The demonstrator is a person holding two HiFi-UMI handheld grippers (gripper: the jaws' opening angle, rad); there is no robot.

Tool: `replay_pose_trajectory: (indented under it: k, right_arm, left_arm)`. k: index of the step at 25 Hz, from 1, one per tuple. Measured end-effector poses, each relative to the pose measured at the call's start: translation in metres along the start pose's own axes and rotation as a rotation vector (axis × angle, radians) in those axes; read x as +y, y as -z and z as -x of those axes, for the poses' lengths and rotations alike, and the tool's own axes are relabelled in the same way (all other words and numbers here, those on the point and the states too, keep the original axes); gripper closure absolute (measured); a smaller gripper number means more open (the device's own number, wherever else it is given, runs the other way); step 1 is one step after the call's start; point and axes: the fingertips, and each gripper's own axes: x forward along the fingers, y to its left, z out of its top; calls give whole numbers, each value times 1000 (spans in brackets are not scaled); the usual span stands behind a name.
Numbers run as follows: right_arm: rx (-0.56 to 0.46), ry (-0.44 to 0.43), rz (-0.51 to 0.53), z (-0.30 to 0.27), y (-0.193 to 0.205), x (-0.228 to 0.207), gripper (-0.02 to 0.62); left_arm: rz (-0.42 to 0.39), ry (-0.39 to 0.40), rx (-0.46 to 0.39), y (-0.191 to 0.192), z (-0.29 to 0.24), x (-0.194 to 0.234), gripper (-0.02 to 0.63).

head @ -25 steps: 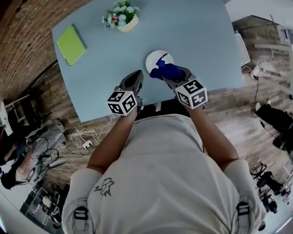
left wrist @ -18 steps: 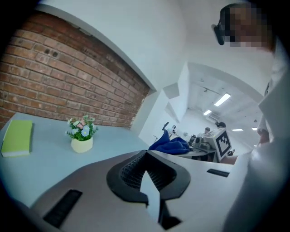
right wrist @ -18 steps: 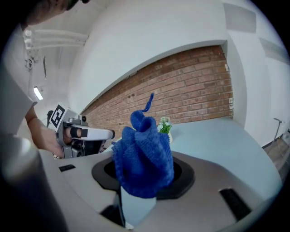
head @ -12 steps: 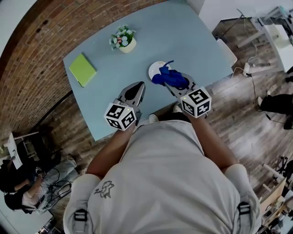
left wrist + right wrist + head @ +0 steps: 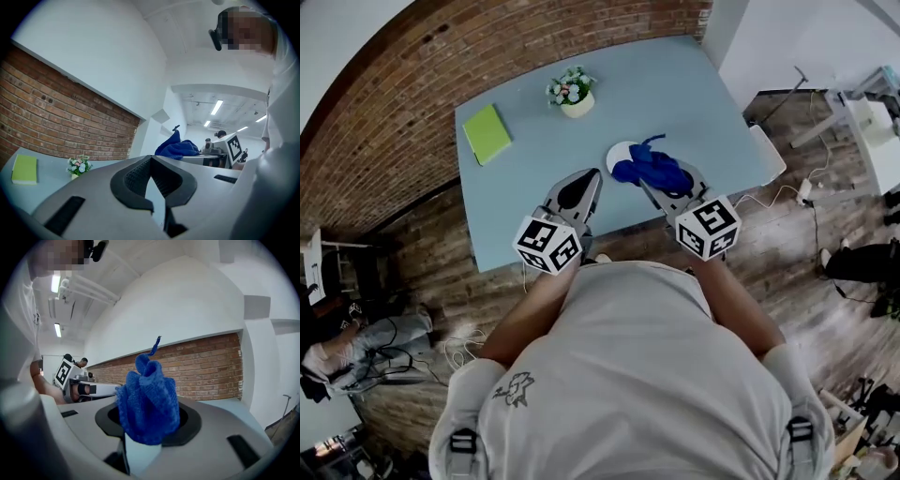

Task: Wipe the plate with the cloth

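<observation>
**Blue cloth bunched in my right gripper, over the plate**

From my head camera I look down at a pale blue table (image 5: 694,84) and hold a gripper in each hand over its near edge.

My right gripper (image 5: 664,180) is clamped tight on a bunched blue cloth (image 5: 649,169). The cloth's long axis carries on the gripper's own line, running away from me and to the left. A thin tail (image 5: 653,141) sticks out of the bunch toward the far edge of the table.

From above, the cloth hides most of a white plate (image 5: 620,153), and only the plate's left crescent shows. The plate lies flat on the table, right of centre and near my edge. I cannot tell from this view whether the cloth touches it.

In the right gripper view, the cloth stands up out of the closed jaws as a tall wad. Its tail points straight up, and a brick wall (image 5: 211,366) is behind it.

My left gripper (image 5: 584,180) is fully closed with nothing in it. In the left gripper view its pads meet at the tips. It sits just left of the right gripper and points much the same way.

On the far half of the table lie a green notebook (image 5: 487,134), and a pot of flowers (image 5: 572,94) to its right.
</observation>
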Motion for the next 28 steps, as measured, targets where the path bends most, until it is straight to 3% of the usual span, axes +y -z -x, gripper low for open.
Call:
replay_pose_trajectory:
  k: [4,12,28]
  right_arm:
    - [-7,-72,13,42,5,20,439]
    - [24,-182,-12,115,31,49,440]
    - [-12,-231,-23,169,27,63,439]
  left_arm:
    - [-26,-79,-29,13,14,-50,600]
    - [22,-188,-42,44,44,-122,599]
    - [14,-233,-56,51,60,-185,600]
